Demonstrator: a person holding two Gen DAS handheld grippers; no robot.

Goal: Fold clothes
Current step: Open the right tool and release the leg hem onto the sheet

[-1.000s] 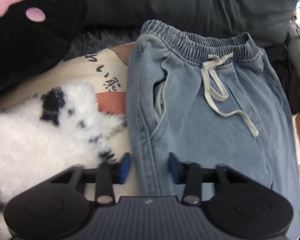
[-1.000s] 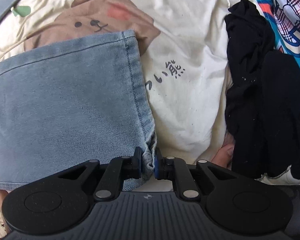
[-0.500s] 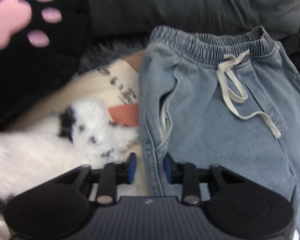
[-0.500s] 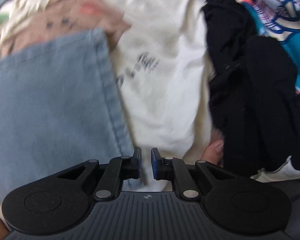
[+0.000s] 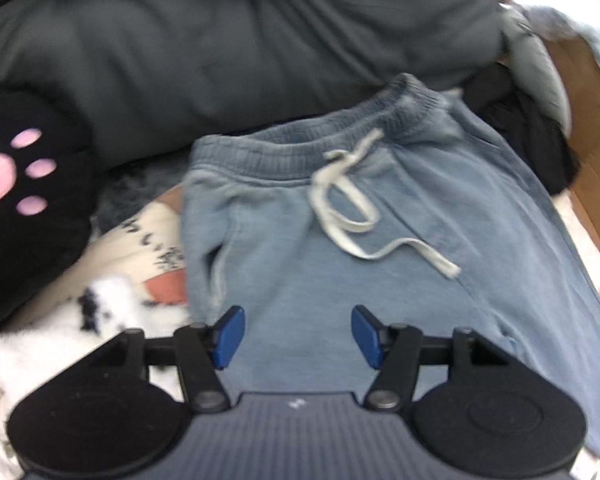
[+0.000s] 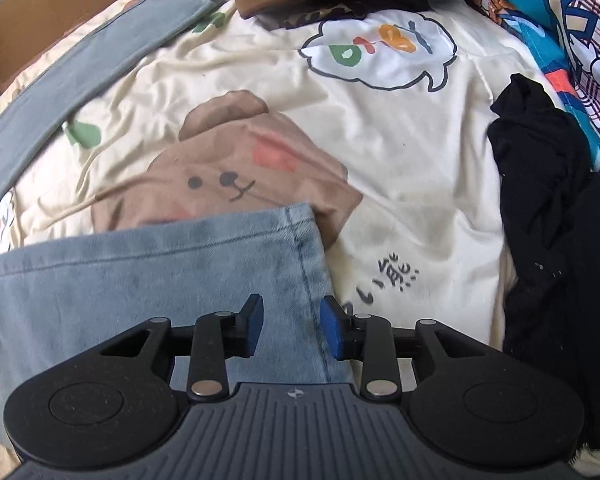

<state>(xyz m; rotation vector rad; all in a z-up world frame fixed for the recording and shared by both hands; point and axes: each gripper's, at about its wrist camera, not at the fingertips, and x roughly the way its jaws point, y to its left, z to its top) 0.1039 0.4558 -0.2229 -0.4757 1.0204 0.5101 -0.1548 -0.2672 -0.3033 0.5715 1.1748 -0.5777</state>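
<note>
Writing: black brush characters (image 6: 384,286) on cream bear quilt (image 6: 400,168), blurred, not readable to you; coloured letters in speech bubble (image 6: 376,46), unclear. Jeans (image 5: 380,240) lie flat on quilt, drawstring (image 5: 352,216) loose. Your left gripper (image 5: 298,336) above waist end, jaws opening, nothing pinched. Your right gripper (image 6: 291,330) over hem (image 6: 304,256), jaws opening, pads clear of denim. Black clothes (image 6: 548,200) right; paw cushion (image 5: 24,200) left.

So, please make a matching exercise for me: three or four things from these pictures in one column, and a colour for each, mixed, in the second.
Things:
1. jeans
2. drawstring
3. paw cushion
4. bedsheet

Colours:
A. black with pink pads
B. cream with a bear print
C. light blue
D. white

Pairs: 1-C, 2-D, 3-A, 4-B
</note>
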